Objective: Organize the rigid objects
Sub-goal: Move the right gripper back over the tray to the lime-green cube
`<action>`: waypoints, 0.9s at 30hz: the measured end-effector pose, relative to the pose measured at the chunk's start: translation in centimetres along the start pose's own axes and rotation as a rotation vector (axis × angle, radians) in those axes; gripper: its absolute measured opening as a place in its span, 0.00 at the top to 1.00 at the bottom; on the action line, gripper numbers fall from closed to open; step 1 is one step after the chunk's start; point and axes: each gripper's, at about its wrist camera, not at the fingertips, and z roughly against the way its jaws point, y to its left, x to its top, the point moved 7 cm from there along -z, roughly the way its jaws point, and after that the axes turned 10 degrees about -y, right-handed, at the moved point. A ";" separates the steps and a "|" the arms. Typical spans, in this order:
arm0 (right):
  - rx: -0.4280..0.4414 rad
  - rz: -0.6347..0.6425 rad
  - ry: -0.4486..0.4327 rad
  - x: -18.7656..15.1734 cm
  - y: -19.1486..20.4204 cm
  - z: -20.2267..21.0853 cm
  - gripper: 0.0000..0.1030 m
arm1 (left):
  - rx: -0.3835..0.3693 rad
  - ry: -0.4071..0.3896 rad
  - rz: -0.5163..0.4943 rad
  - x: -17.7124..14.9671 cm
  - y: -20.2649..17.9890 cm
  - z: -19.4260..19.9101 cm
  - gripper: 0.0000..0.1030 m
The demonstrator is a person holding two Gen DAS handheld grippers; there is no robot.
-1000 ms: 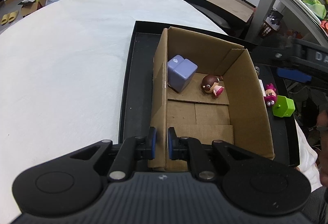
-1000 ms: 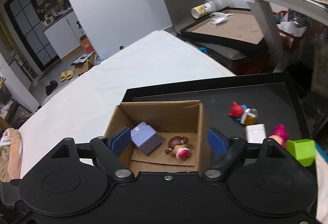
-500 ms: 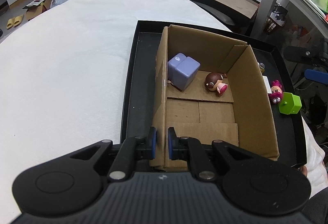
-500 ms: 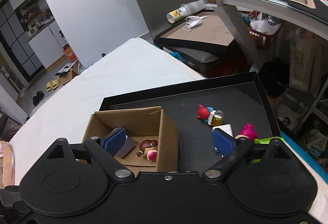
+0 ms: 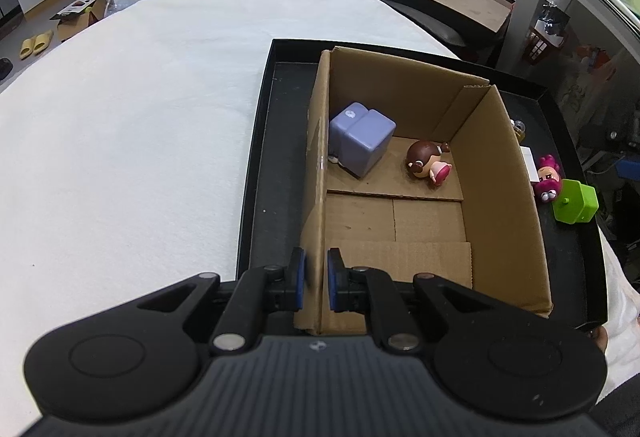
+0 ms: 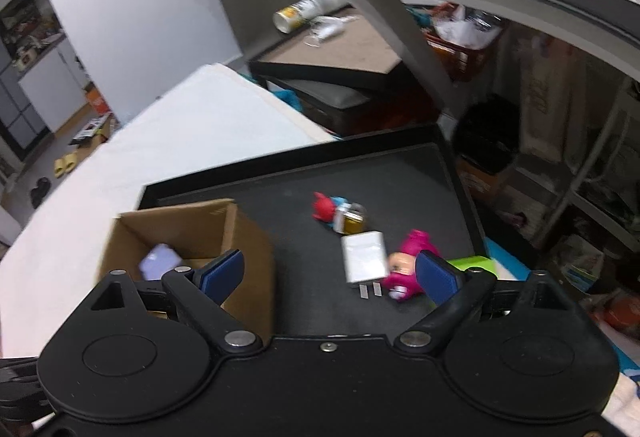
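Your left tool (image 5: 316, 287) is clamped on the near left wall of an open cardboard box (image 5: 502, 205), its blue pads pinching the cardboard edge. The box stands in a black tray (image 5: 256, 173) on a white-covered surface (image 5: 140, 125). Ahead of this tool, inside the box at its far end, a lilac block (image 5: 360, 143) leans against the left wall, and a small brown-haired doll (image 5: 428, 167) lies on its side just right of it. Your right tool (image 6: 328, 275) stands wide with nothing between its pads; its jaws were opening further a moment ago. Just ahead of it, on the tray floor, lie a white charger (image 6: 364, 257) and a pink doll (image 6: 408, 265), touching each other. A green cube (image 6: 476, 263) sits behind the right pad. Farther ahead lies a red and blue figure (image 6: 332, 207) against a small gold object (image 6: 354, 223). The box is to this tool's left.
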 end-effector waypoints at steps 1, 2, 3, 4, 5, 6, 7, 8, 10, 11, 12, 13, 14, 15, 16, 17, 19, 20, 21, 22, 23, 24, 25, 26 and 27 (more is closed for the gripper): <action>-0.016 -0.002 0.007 -0.1 -0.4 -0.3 0.10 | 0.001 0.000 -0.002 0.0 0.0 0.0 0.90; -0.031 0.000 0.012 -0.2 -0.6 -0.5 0.10 | 0.003 0.001 -0.006 0.0 -0.1 0.0 0.90; -0.044 0.008 0.014 -0.3 -0.8 -0.7 0.10 | 0.005 0.001 -0.010 0.0 -0.1 0.0 0.90; -0.054 0.015 0.015 -0.4 -1.0 -0.8 0.10 | 0.007 0.002 -0.014 0.0 -0.2 0.0 0.90; -0.065 0.021 0.019 -0.6 -1.2 -1.0 0.10 | 0.009 0.003 -0.016 0.0 -0.2 0.0 0.90; -0.077 0.025 0.025 -0.7 -1.5 -1.3 0.10 | 0.012 0.003 -0.019 0.0 -0.3 0.0 0.90; -0.090 0.029 0.033 -0.9 -1.7 -1.7 0.10 | 0.014 0.003 -0.023 0.0 -0.3 -0.1 0.90; -0.103 0.031 0.041 -1.1 -2.0 -2.0 0.10 | 0.017 0.003 -0.026 0.0 -0.4 0.0 0.90; -0.128 0.031 0.057 -1.4 -2.7 -2.7 0.10 | 0.020 0.002 -0.035 0.0 -0.5 -0.1 0.90; -0.141 0.029 0.064 -1.5 -3.0 -3.0 0.10 | 0.020 0.003 -0.039 0.0 -0.5 -0.1 0.90; -0.150 0.029 0.067 -1.6 -3.3 -3.3 0.10 | 0.020 0.003 -0.040 0.0 -0.5 -0.1 0.90; -0.157 0.031 0.070 -1.6 -3.6 -3.6 0.10 | 0.019 0.005 -0.039 0.0 -0.5 -0.1 0.90; -0.171 0.033 0.078 -1.8 -3.9 -3.9 0.10 | 0.020 0.006 -0.039 0.1 -0.5 -0.1 0.90; -0.186 0.035 0.085 -1.8 -4.2 -4.3 0.10 | 0.020 0.005 -0.039 0.1 -0.5 -0.1 0.90; -0.199 0.038 0.088 -1.9 -4.4 -4.5 0.10 | 0.021 0.003 -0.040 0.2 -0.6 0.0 0.90; -0.208 0.041 0.091 -2.0 -4.7 -4.7 0.10 | 0.022 0.003 -0.041 0.2 -0.6 0.0 0.90; -0.214 0.042 0.099 -2.0 -4.9 -5.0 0.10 | 0.027 0.003 -0.042 0.2 -0.6 0.0 0.90; -0.213 0.038 0.101 -2.0 -5.0 -5.2 0.10 | 0.029 0.002 -0.043 0.1 -0.6 0.0 0.90; -0.211 0.036 0.103 -2.1 -5.1 -5.2 0.10 | 0.029 0.002 -0.042 0.1 -0.6 0.0 0.90; -0.211 0.036 0.106 -2.1 -5.2 -5.3 0.10 | 0.030 0.002 -0.042 0.1 -0.6 0.0 0.90; -0.215 0.038 0.106 -2.1 -5.3 -5.4 0.10 | 0.031 0.002 -0.044 0.1 -0.6 0.0 0.90; -0.222 0.046 0.105 -2.1 -5.4 -5.5 0.10 | 0.031 0.003 -0.045 0.1 -0.6 0.1 0.90; -0.233 0.061 0.105 -2.1 -5.6 -5.5 0.10 | 0.030 0.002 -0.046 0.2 -0.7 0.1 0.90; -0.247 0.079 0.104 -2.1 -5.8 -5.6 0.10 | 0.030 0.002 -0.049 0.2 -0.7 0.1 0.90; -0.256 0.090 0.102 -2.0 -6.0 -5.6 0.10 | 0.031 0.002 -0.051 0.2 -0.7 0.1 0.90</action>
